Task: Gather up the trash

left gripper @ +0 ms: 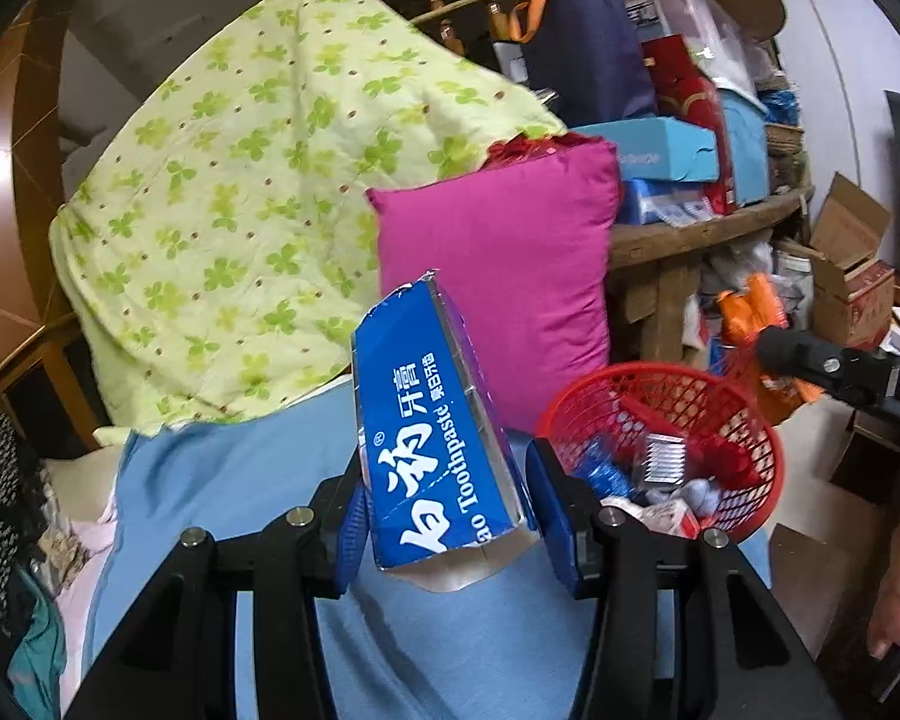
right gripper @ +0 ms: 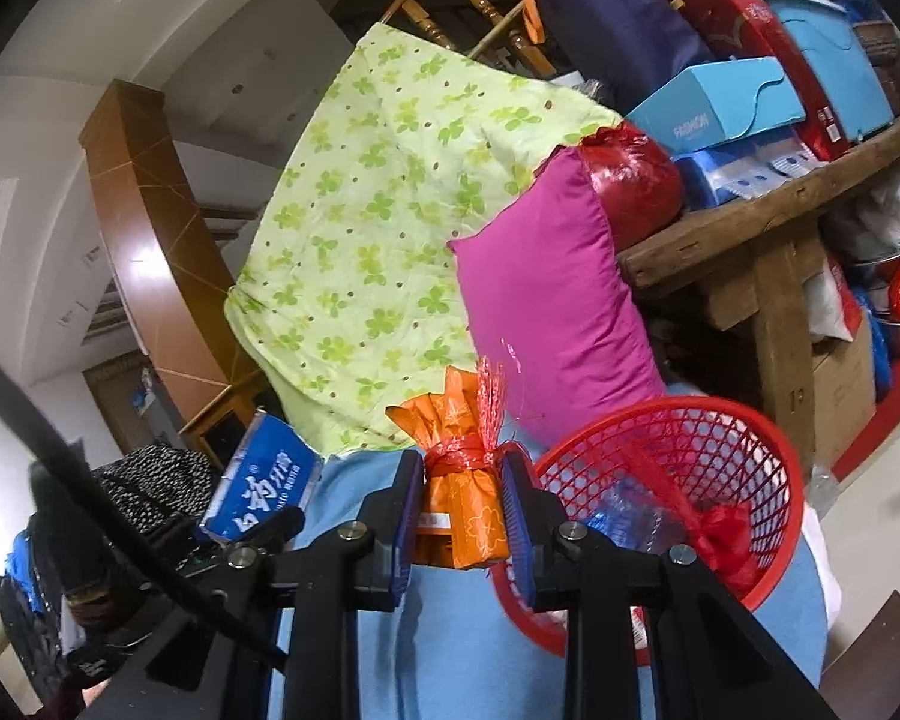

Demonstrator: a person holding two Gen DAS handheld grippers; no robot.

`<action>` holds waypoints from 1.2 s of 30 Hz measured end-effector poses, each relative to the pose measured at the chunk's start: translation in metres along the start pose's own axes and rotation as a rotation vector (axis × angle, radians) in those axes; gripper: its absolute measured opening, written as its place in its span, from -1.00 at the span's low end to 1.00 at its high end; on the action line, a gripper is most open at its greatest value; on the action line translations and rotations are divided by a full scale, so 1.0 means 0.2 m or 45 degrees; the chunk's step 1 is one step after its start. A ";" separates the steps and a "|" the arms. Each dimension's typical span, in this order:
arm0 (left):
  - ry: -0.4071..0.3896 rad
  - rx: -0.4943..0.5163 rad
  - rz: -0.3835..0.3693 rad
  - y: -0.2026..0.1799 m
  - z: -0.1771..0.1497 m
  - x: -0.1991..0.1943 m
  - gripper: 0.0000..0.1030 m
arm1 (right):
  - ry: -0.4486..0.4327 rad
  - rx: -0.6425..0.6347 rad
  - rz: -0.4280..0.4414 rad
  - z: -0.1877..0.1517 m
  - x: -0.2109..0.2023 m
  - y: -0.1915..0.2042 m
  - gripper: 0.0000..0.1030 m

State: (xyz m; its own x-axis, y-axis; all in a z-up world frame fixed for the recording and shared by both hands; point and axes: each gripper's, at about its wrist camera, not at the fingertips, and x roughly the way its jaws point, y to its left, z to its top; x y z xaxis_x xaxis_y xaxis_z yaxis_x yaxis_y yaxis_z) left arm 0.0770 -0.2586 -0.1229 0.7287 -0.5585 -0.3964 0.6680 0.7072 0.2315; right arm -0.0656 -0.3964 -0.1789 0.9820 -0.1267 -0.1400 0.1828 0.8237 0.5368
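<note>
Holding a blue toothpaste box (left gripper: 444, 420) near its open lower end, the left tool (left gripper: 447, 510) carries a light, hollow carton that would crush if squeezed mid-wall, so its stiffer edges are likely the better hold; the red mesh basket (left gripper: 744, 414) sits just right of it. The right tool (right gripper: 461, 507), jaws narrow, clamps a soft orange bundle (right gripper: 459, 492) at its red-tied waist, basket just right. Only the left view shows the trash already in the basket.

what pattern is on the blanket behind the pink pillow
Pale yellow-green blanket with green clover leaves and small brown dots; clearest in the left wrist view.
</note>
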 end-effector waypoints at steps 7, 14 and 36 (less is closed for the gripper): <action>-0.002 0.035 -0.084 -0.15 0.08 0.10 0.01 | 0.005 0.103 -0.075 0.03 0.02 -0.20 -0.41; 0.069 0.053 -0.189 -0.32 0.09 0.29 0.05 | 0.024 0.199 -0.118 0.02 0.08 -0.45 -0.41; 0.102 -0.050 0.004 -0.11 -0.03 0.25 0.68 | -0.001 0.174 -0.102 -0.04 0.06 -0.44 0.38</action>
State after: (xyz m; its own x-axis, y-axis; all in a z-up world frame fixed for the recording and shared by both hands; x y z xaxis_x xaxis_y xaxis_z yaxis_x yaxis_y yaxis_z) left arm 0.0980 -0.2996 -0.1526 0.7154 -0.5208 -0.4658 0.6580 0.7264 0.1986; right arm -0.0704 -0.4671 -0.2344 0.9640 -0.1898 -0.1863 0.2655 0.7280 0.6321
